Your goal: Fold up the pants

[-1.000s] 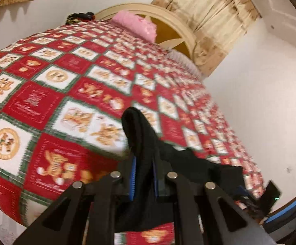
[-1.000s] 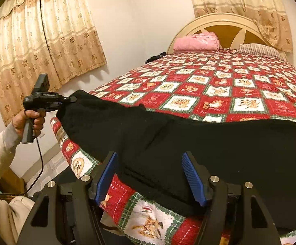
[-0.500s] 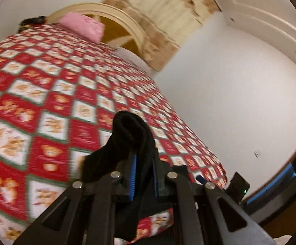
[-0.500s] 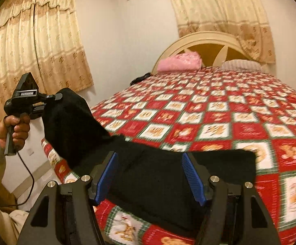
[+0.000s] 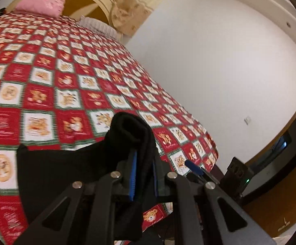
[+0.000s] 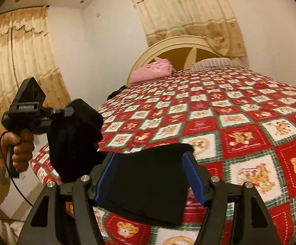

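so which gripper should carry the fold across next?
Left, probably. The left gripper is clamped on the lifted end of the black pants; the right gripper is open, straddling the part lying on the quilt.

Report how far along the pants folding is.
Done: the black pants lie at the near edge of the bed, partly doubled over. In hand: the left gripper is clamped on one end, lifted above the quilt; the right gripper sits open astride the fabric lying on the bed. Left: lay the raised end down and flatten it.
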`<state>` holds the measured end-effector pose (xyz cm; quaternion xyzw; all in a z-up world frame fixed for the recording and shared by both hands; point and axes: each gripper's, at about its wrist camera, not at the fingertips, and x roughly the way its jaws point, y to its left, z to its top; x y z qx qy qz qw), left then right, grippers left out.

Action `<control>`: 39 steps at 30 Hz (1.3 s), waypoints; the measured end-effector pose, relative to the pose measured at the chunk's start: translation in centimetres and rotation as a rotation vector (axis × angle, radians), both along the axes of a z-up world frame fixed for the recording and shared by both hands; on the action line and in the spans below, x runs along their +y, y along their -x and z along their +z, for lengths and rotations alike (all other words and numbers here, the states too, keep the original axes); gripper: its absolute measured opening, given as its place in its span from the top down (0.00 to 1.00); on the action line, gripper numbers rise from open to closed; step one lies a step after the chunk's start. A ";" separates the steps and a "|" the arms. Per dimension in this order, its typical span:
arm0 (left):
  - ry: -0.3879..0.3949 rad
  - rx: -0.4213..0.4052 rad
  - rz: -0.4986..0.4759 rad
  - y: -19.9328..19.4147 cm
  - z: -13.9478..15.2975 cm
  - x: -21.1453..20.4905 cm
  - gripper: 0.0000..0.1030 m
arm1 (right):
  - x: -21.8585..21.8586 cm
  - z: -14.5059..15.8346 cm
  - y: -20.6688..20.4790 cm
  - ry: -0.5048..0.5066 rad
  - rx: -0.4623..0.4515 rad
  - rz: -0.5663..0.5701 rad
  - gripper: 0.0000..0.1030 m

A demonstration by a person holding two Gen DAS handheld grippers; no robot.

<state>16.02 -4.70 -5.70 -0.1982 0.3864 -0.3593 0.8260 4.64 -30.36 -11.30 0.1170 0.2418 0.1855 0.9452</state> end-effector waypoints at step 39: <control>-0.246 -0.098 0.224 3.5 -6.9 4.5 0.26 | 3.5 0.1 -0.7 -0.161 0.267 -0.105 0.31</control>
